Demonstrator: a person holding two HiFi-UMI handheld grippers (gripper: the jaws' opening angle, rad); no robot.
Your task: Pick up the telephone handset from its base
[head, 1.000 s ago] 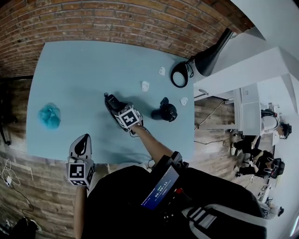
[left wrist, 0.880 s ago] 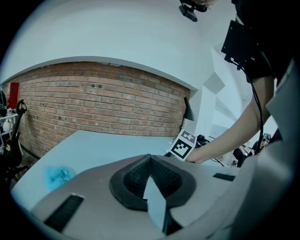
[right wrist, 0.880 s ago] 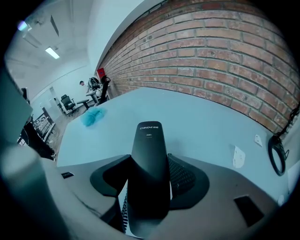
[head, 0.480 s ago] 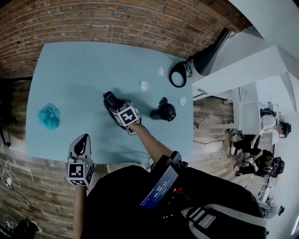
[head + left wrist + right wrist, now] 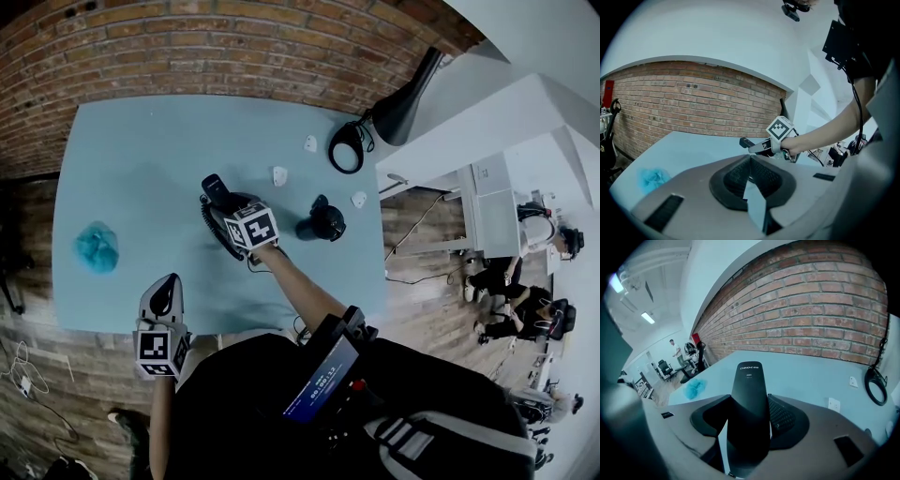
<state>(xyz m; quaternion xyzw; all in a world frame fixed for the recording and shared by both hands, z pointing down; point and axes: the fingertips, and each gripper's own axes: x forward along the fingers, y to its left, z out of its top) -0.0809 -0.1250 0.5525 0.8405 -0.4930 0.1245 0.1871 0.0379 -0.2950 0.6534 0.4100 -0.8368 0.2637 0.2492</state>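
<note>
The black telephone handset (image 5: 214,190) is off the light blue table (image 5: 141,159), held lengthwise in my right gripper (image 5: 223,211), which is shut on it. In the right gripper view the handset (image 5: 749,394) fills the gap between the jaws, its printed end pointing away. The left gripper view shows that gripper (image 5: 761,146) in the air with the handset tip (image 5: 743,142) sticking out. A black rounded object (image 5: 322,222), possibly the base, sits to the right on the table. My left gripper (image 5: 167,286) hovers by the table's front edge, jaws together and empty.
A crumpled blue cloth (image 5: 97,247) lies at the table's left. Small white pieces (image 5: 278,174) lie behind the handset. A black coiled cable (image 5: 345,150) and a black lamp (image 5: 398,105) stand at the far right corner. A brick wall (image 5: 187,47) runs behind.
My right gripper has risen with the handset and drifted slightly left and away in the head view. My left gripper has stayed where it was.
</note>
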